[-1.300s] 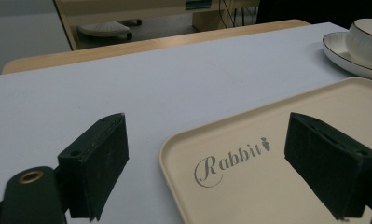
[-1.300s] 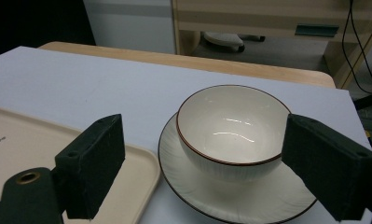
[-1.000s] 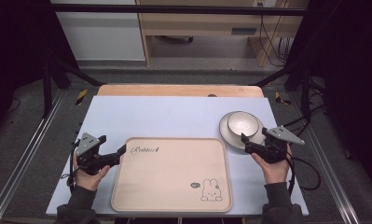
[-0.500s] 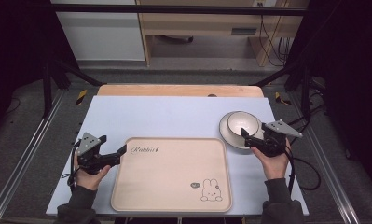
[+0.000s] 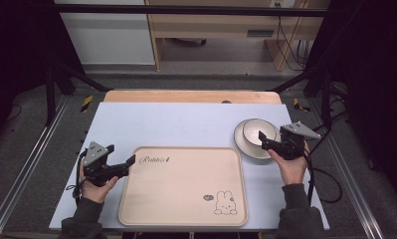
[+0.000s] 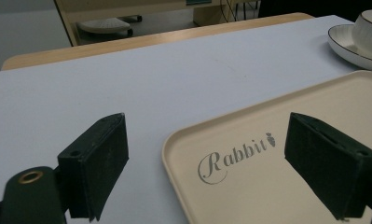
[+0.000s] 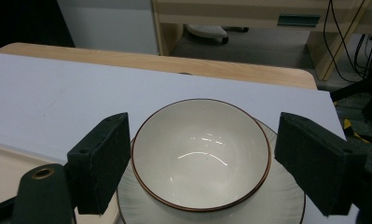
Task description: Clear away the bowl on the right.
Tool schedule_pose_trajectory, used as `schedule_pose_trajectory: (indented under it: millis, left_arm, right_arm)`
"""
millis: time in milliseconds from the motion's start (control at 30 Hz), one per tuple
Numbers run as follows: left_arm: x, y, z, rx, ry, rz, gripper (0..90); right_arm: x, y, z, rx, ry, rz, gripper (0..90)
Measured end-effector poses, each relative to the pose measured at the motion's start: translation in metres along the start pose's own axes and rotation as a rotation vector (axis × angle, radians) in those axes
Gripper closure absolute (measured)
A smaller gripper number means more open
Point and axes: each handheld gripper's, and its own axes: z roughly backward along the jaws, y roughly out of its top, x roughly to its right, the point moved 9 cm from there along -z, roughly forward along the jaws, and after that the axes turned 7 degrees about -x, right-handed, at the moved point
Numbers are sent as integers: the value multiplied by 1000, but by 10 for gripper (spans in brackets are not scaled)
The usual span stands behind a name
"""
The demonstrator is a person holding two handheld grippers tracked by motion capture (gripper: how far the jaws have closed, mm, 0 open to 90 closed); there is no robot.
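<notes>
A beige tray [image 5: 183, 186] printed with "Rabbit" and a small rabbit lies at the table's front middle. A white bowl [image 5: 258, 130] with a brown rim stands on a white saucer [image 5: 245, 145] to the tray's right. My left gripper [image 5: 130, 161] is open at the tray's near left corner; in the left gripper view, the left gripper [image 6: 207, 126] straddles that corner of the tray [image 6: 277, 186]. My right gripper [image 5: 263, 142] is open at the saucer's right side. In the right gripper view, the right gripper [image 7: 203, 126] has its jaws either side of the bowl [image 7: 200, 154], apart from it.
A pale blue sheet [image 5: 176, 124] covers the table, with a wooden strip [image 5: 191, 96] along the far edge. Black frame posts stand to both sides. A cabinet and cables lie on the floor beyond the table.
My right gripper has moved a little forward to the bowl and saucer. The left gripper has stayed at the tray's corner.
</notes>
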Motion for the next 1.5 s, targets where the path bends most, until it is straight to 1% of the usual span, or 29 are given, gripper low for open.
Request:
schedule_pose_trajectory:
  millis: [133,367,567,600,800,833,900,933,1067,1100,1167,1200,1233,1333,1400,1433,1500]
  left_arm:
    - [1,0,-1,-5,0,-4,130]
    - [2,-1,-2,-12,2,-12,130]
    - [2,-1,-2,-14,-1,-14,130]
    - [3,-2,-3,-15,-1,-15,130]
    - [3,-2,-3,-18,2,-18,130]
    - [3,-2,-3,-18,3,-18,131]
    - [3,-2,-3,-18,3,-19,131]
    - [3,-2,-3,-18,3,-18,131]
    - [3,-2,-3,-18,4,-18,132]
    - [3,-2,-3,-17,4,-18,132]
    - [3,-2,-3,-17,4,-18,132]
    - [3,-1,-3,-17,3,-17,132]
    - [3,-1,-3,-16,3,-17,132]
    - [3,-2,-3,-17,2,-18,133]
    - [3,-1,-3,-16,1,-19,134]
    - [3,-1,-3,-16,1,-19,134]
    - [3,-1,-3,-16,0,-18,135]
  right_arm:
    - [3,1,-8,-19,-9,4,186]
    - [8,3,-16,-30,-21,2,189]
    - [13,3,-27,-49,-27,-12,190]
    - [15,2,-30,-57,-33,-13,191]
    - [21,2,-37,-66,-40,-33,202]
    - [23,1,-40,-80,-44,-33,207]
    - [24,0,-42,-84,-50,-34,208]
    - [27,-2,-46,-96,-58,-40,211]
    - [34,-7,-53,-125,-70,-58,228]
    - [34,-7,-53,-125,-70,-58,228]
    - [39,-12,-57,-152,-78,-59,250]
    - [40,-13,-59,-157,-81,-62,258]
    - [40,-13,-59,-157,-81,-62,258]
    - [43,-17,-63,-179,-88,-63,276]
    - [44,-20,-65,-202,-87,-74,302]
    - [44,-20,-65,-202,-87,-74,302]
    - [46,-23,-68,-220,-89,-77,318]
